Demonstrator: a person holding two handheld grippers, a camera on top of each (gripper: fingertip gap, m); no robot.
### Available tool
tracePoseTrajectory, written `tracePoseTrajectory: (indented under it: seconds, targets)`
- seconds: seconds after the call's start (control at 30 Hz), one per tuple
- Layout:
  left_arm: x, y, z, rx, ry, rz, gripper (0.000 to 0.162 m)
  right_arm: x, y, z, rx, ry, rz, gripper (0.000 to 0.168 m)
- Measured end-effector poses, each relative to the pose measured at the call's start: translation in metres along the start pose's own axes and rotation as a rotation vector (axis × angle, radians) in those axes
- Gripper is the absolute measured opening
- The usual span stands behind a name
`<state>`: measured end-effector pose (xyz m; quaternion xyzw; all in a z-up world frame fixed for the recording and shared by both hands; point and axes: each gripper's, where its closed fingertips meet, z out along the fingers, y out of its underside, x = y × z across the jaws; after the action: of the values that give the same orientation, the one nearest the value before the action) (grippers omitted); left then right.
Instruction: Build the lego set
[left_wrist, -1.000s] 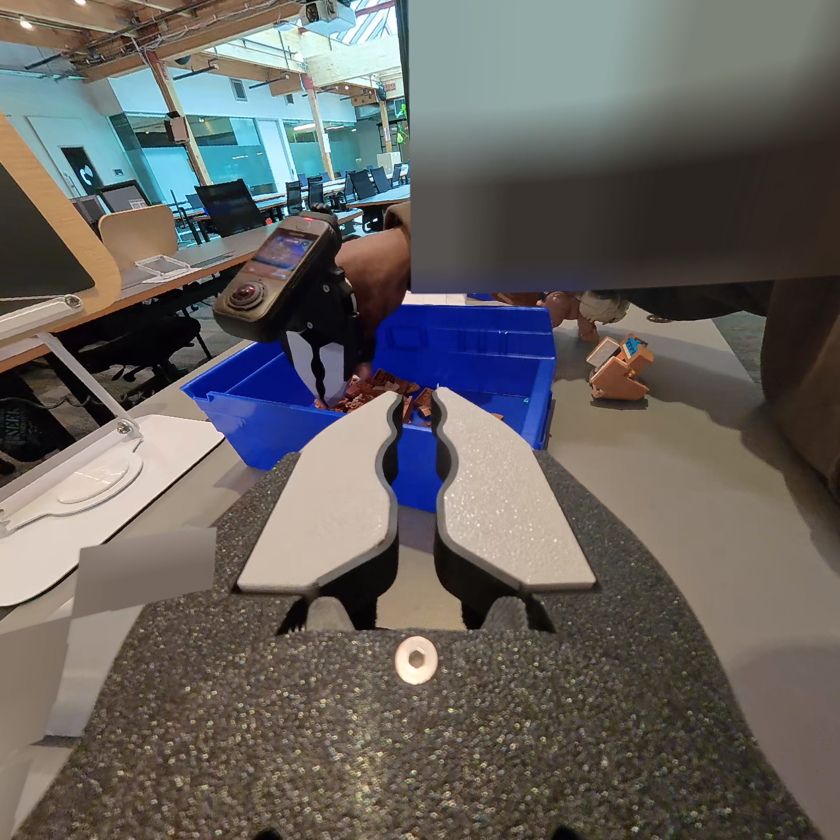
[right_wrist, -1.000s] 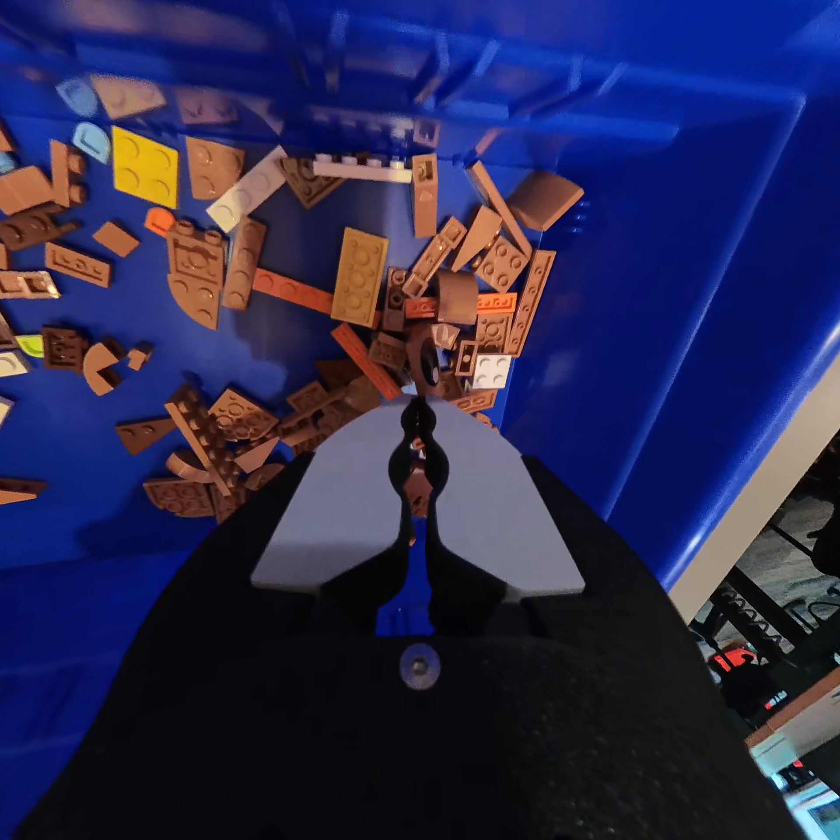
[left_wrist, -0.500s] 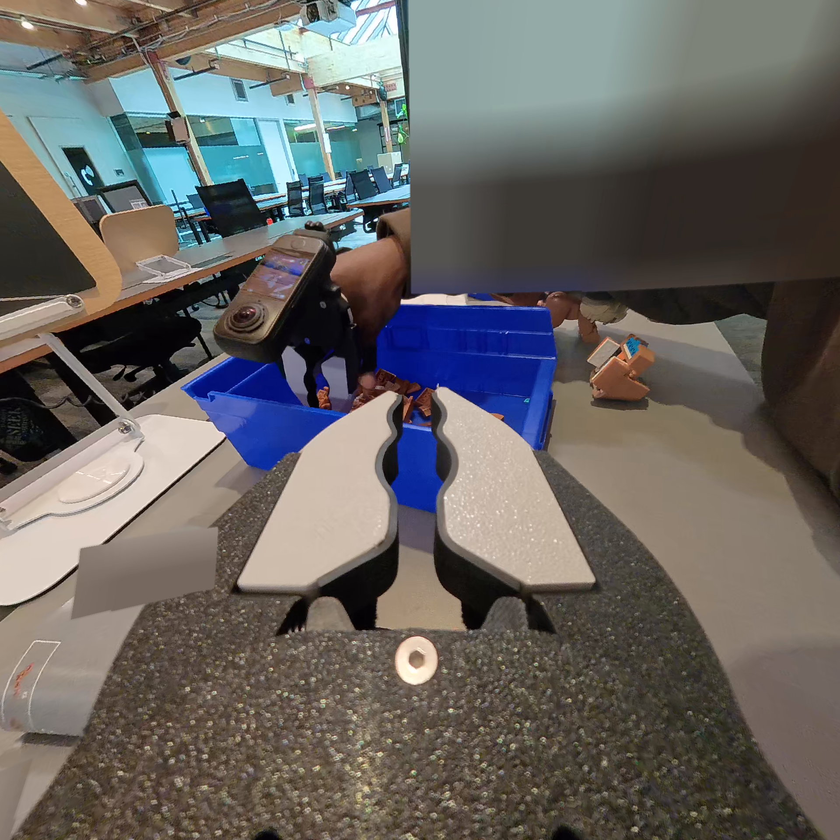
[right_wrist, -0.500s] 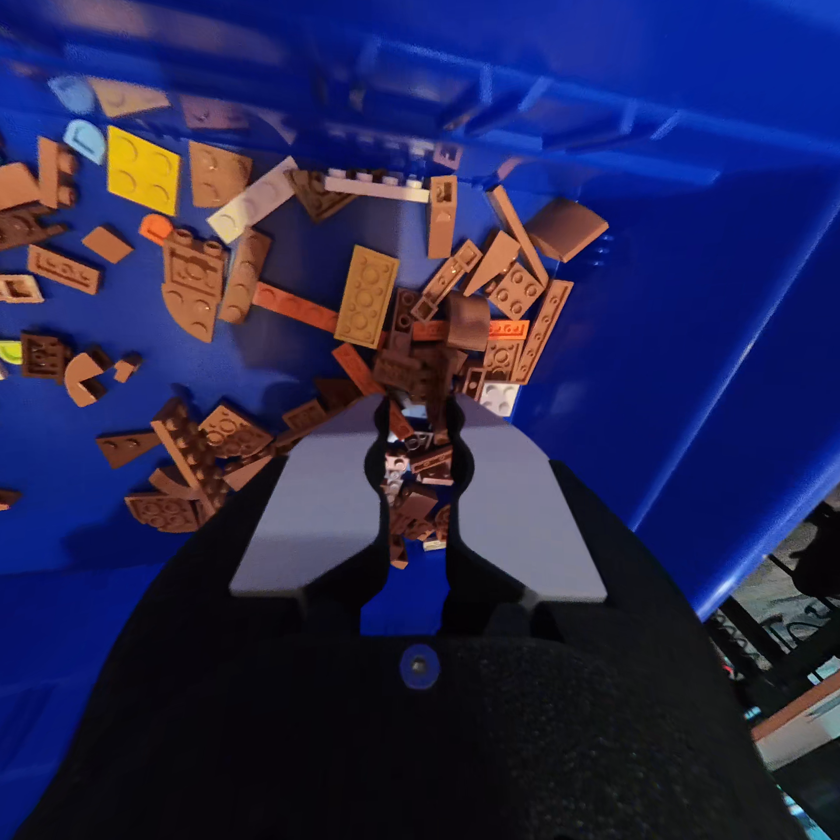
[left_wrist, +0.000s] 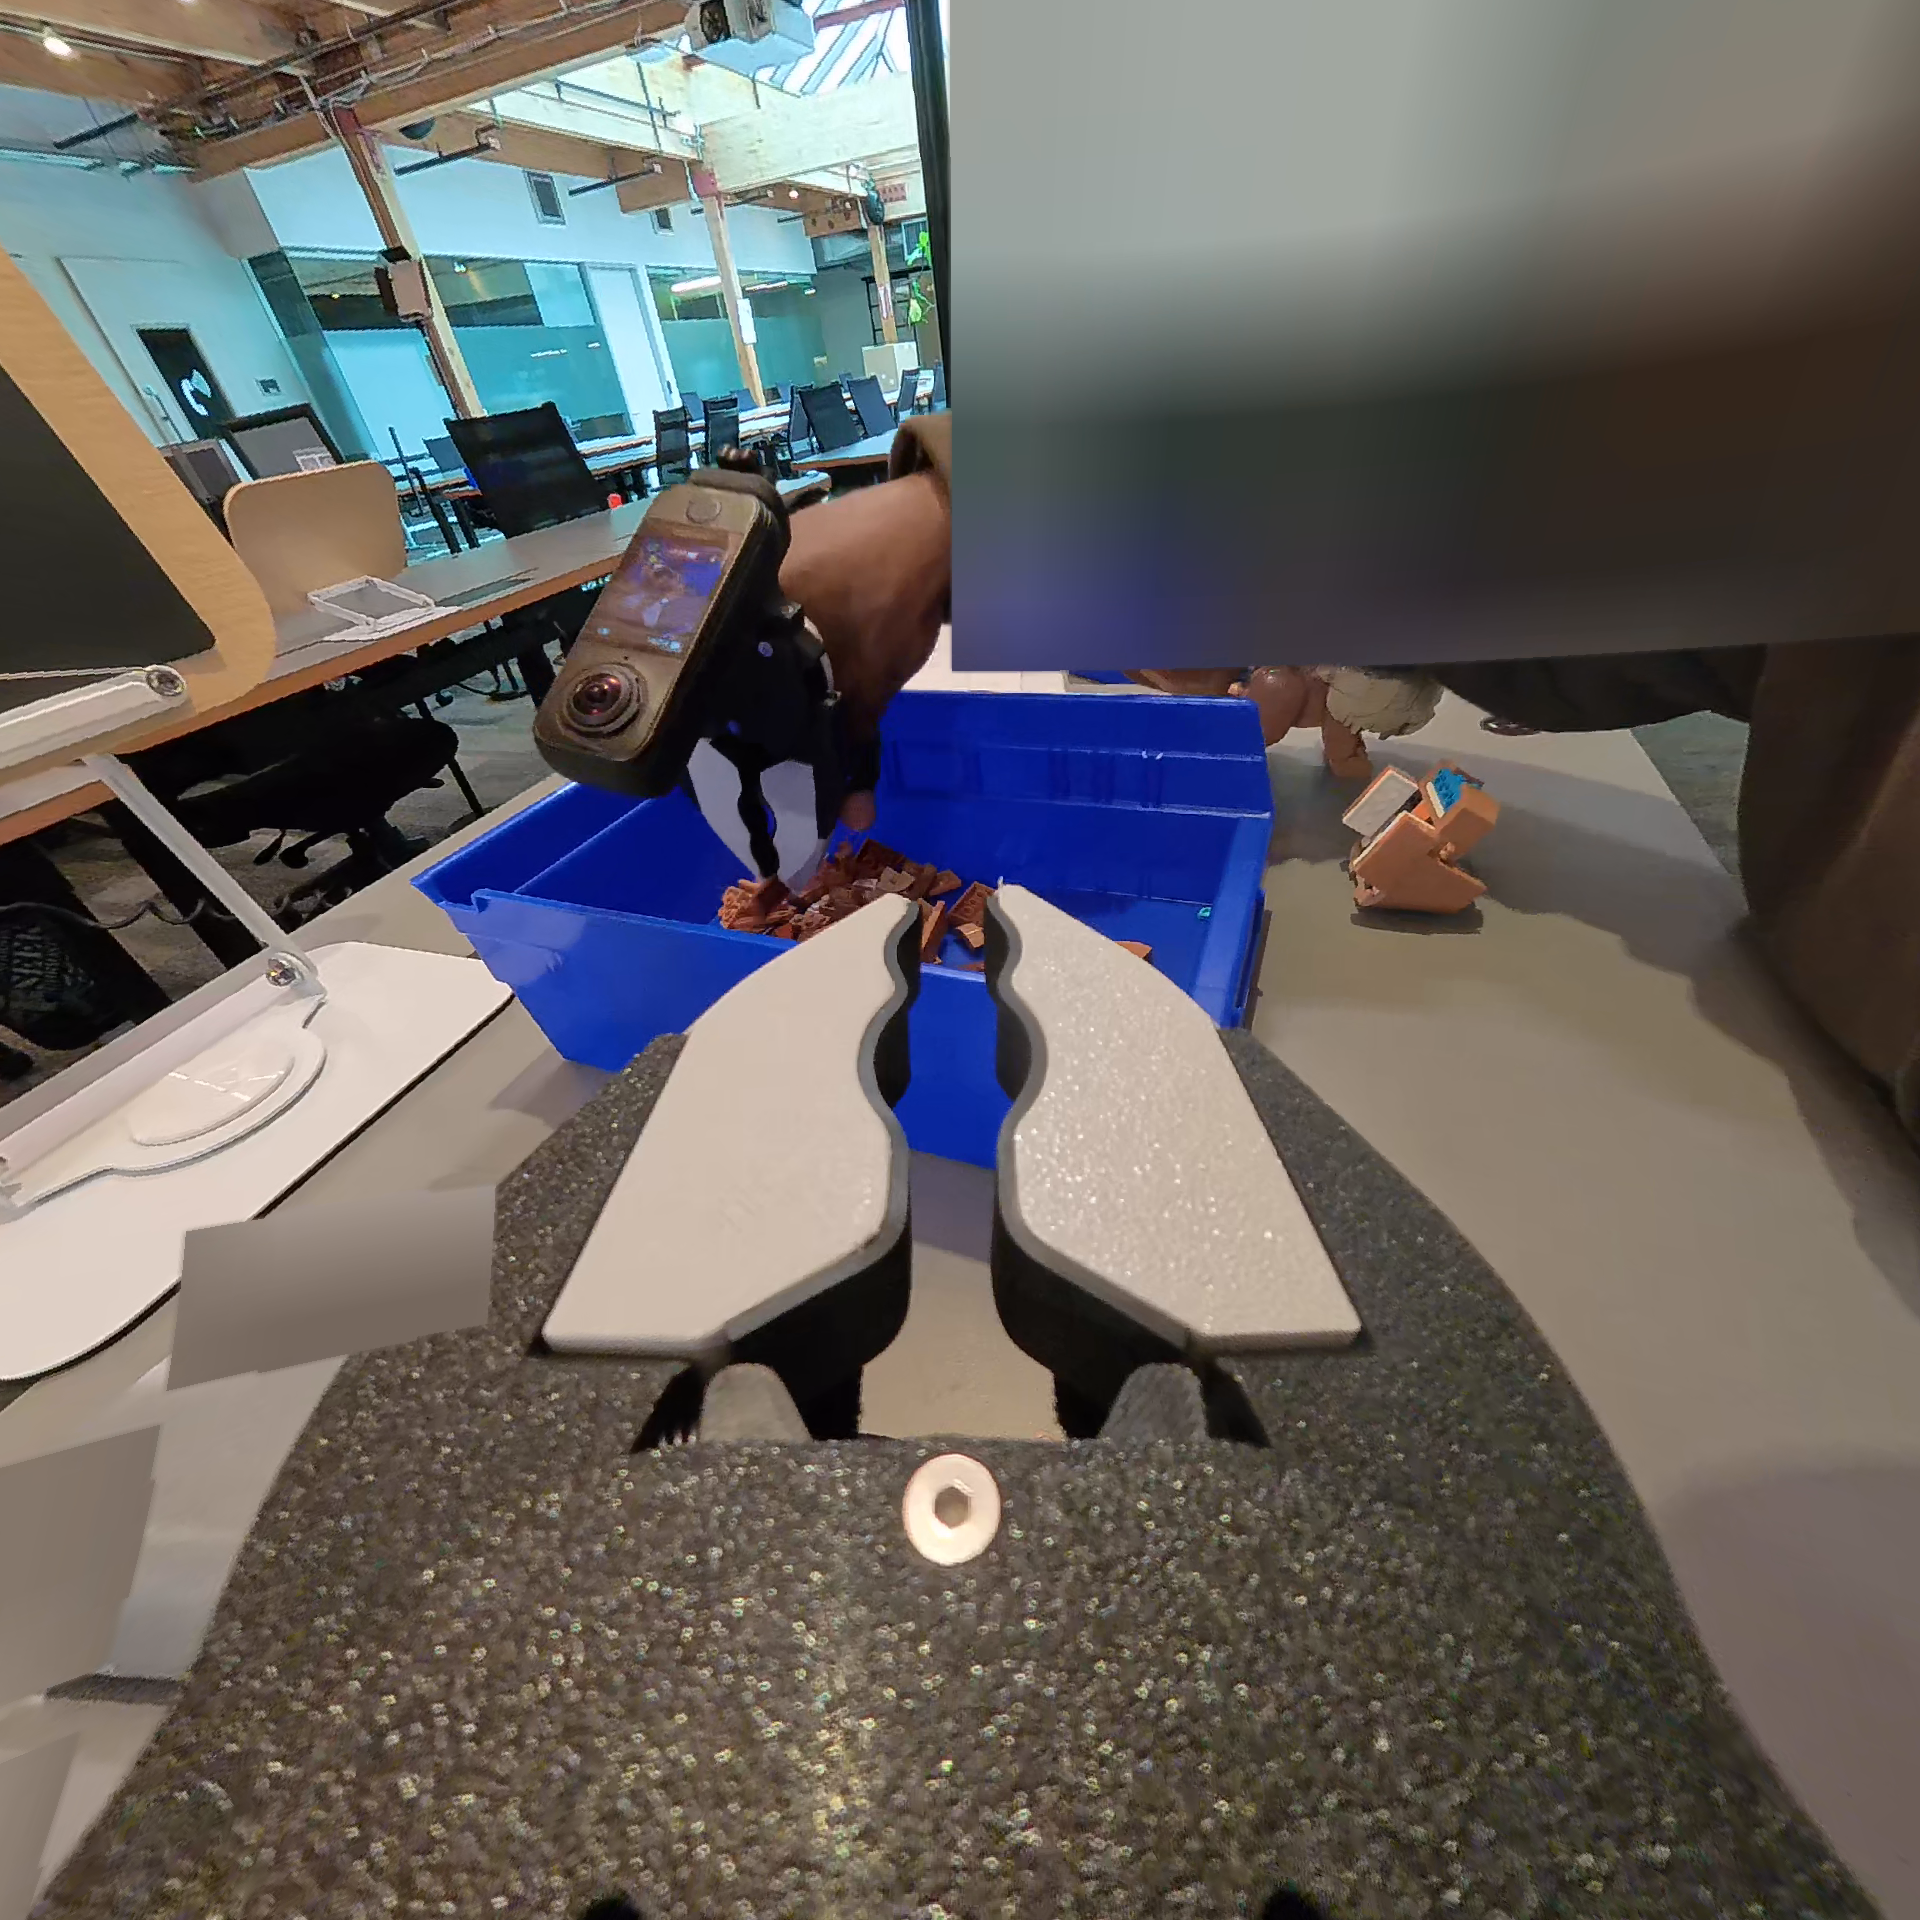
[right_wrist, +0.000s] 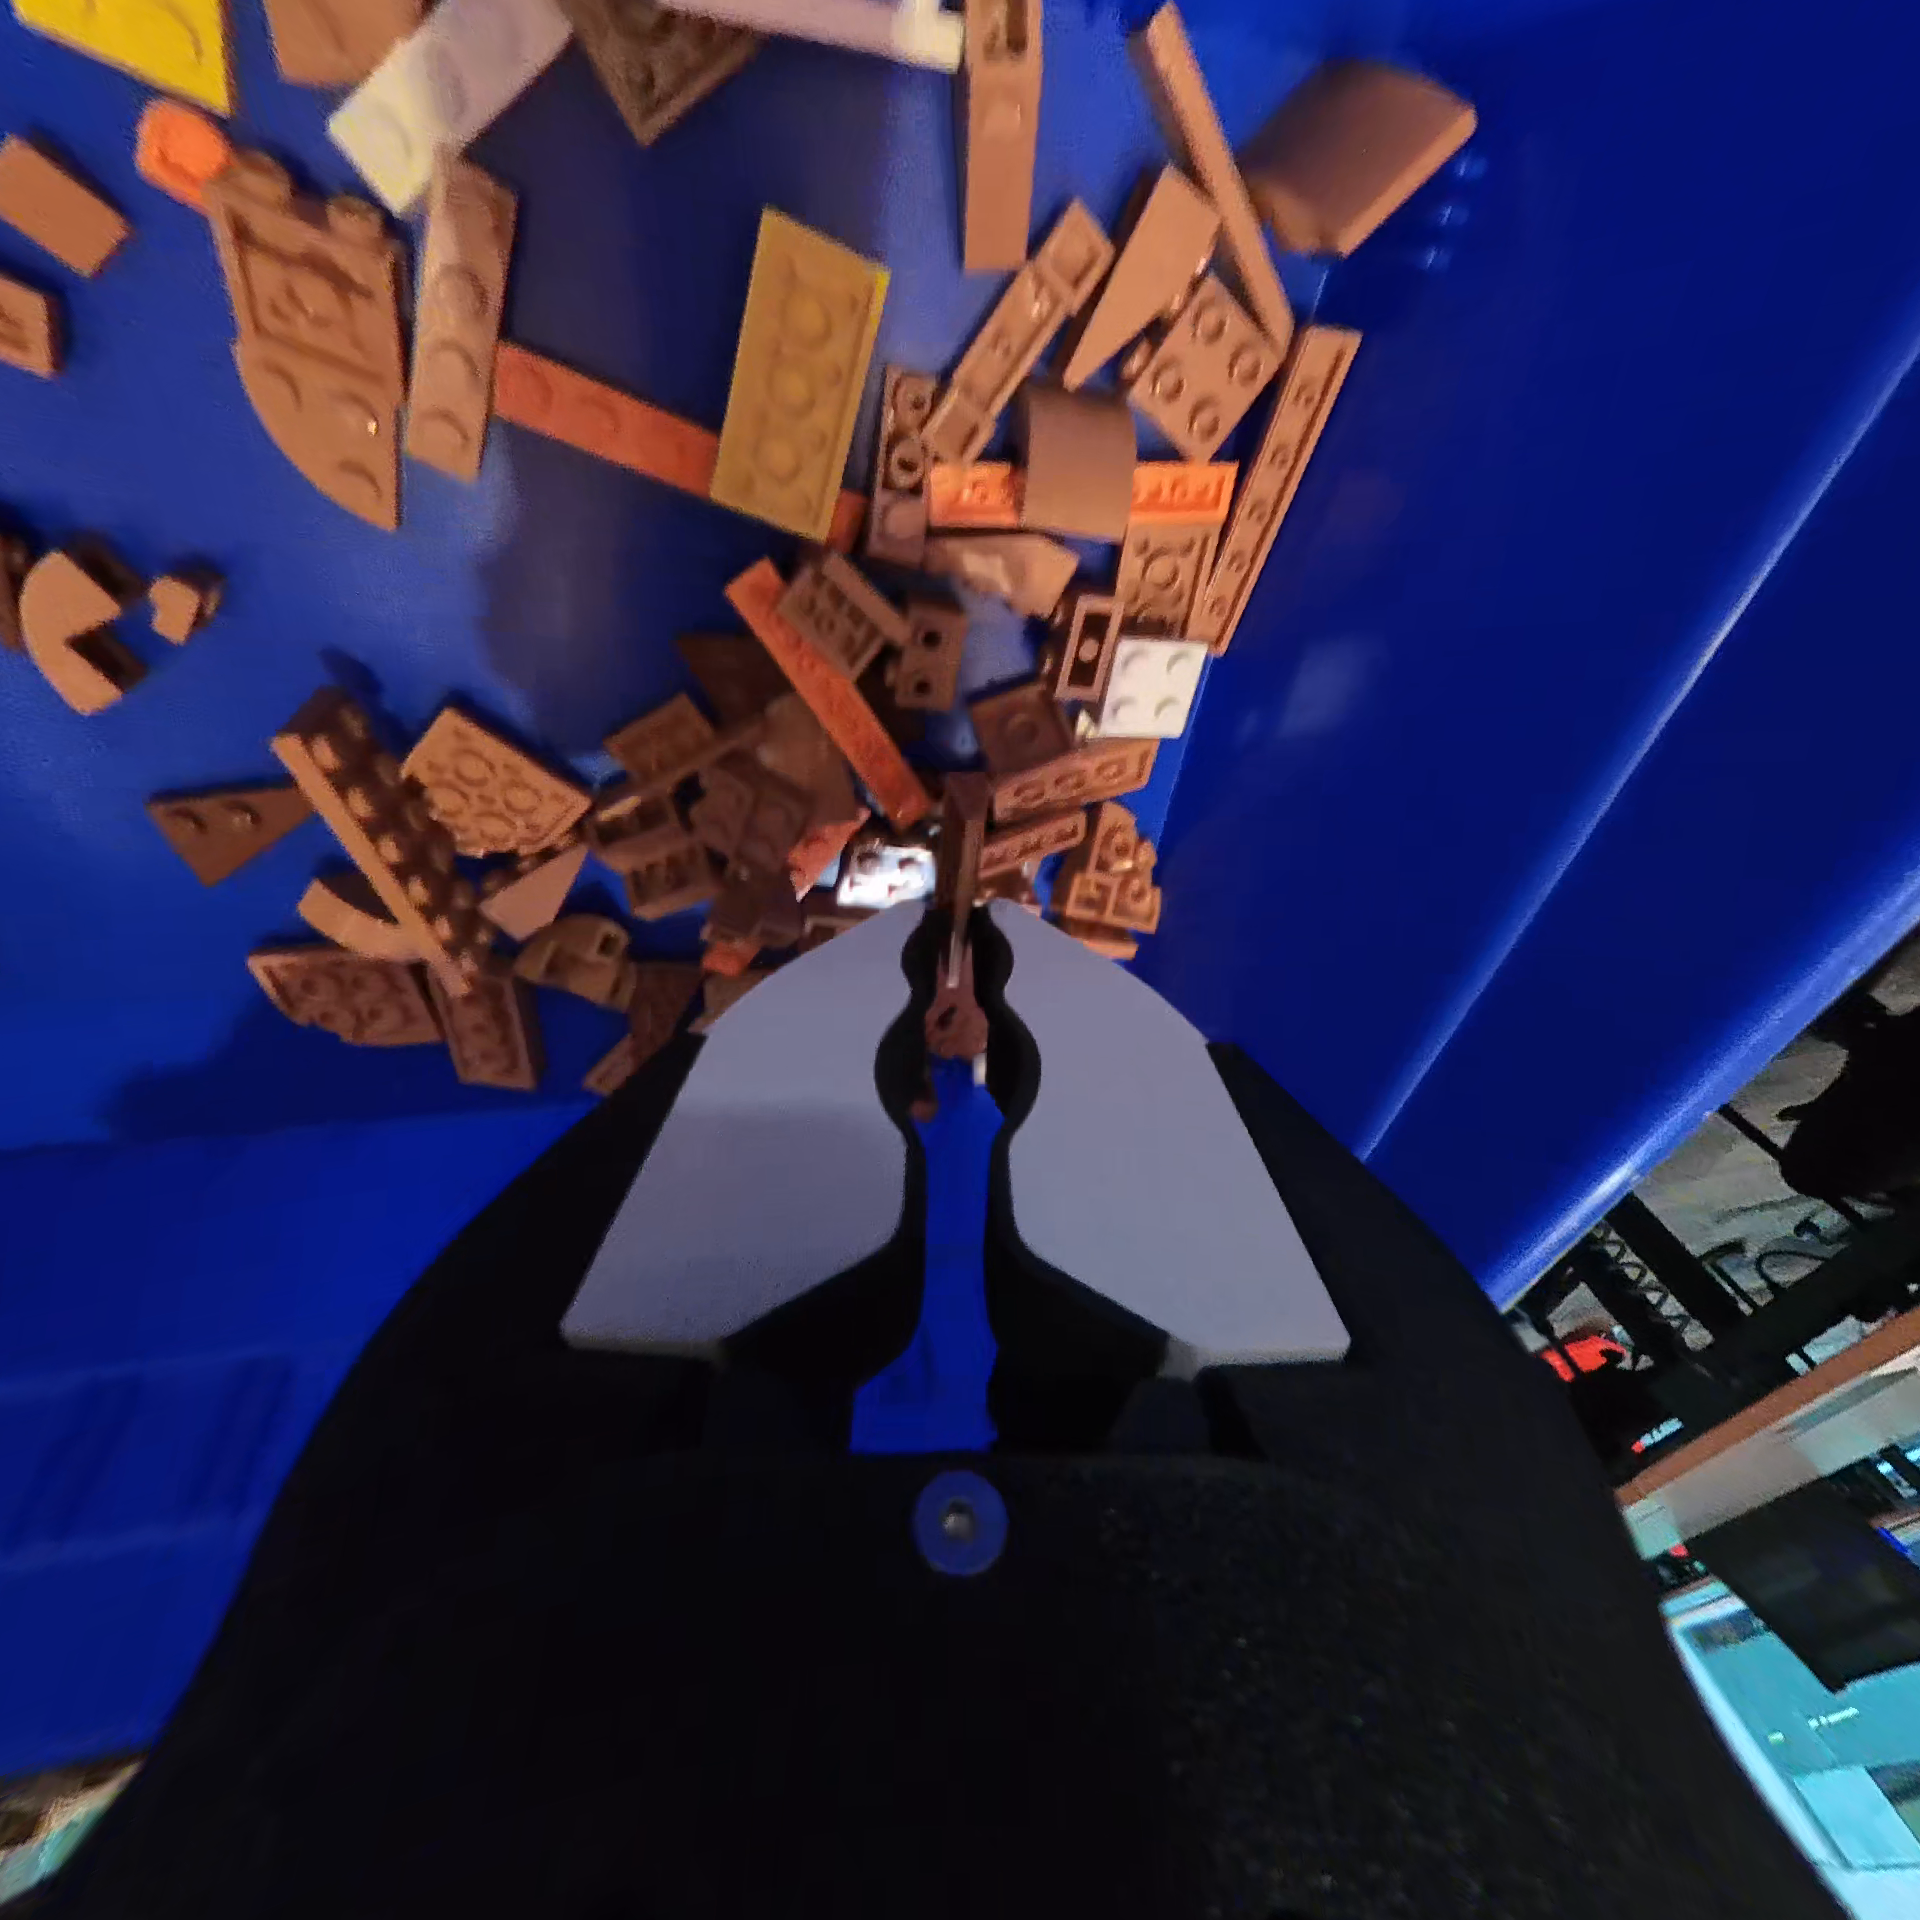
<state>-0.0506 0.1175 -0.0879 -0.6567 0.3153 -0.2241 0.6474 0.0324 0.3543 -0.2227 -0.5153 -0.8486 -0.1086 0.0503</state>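
Our right gripper (right_wrist: 954, 914) pinches a thin brown plate (right_wrist: 961, 831) edge-on in the blue bin (right_wrist: 1558, 520); it may twist free. Left gripper (left_wrist: 951, 914) jaws slightly spread, empty.

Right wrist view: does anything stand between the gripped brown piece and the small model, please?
Only the blue bin's side wall: the right gripper, shut on the brown piece, must lift over it toward the small model.

A blue plastic bin (left_wrist: 1039, 1060) sits on the grey bench (left_wrist: 1507, 1195); loose brown lego pieces (right_wrist: 790, 790) lie inside; a small tan lego build (left_wrist: 1418, 854) stands to its right.
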Motion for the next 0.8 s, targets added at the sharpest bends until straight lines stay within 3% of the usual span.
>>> tracePoseTrajectory:
  seconds: [0.23, 0.47, 0.8]
  targets:
    - [0.000, 0.001, 0.000, 0.000, 0.000, -0.001, 0.011, -0.011, 0.014, -0.006, -0.037, -0.031, -0.012, 0.015]
    - [-0.001, 0.001, 0.000, -0.002, 0.000, -0.003, 0.011, -0.009, -0.012, -0.022, 0.132, -0.038, -0.022, 0.021]
    - [0.000, 0.000, 0.000, 0.001, 0.002, -0.001, 0.011, -0.027, -0.037, -0.006, 0.163, -0.097, -0.078, 0.025]
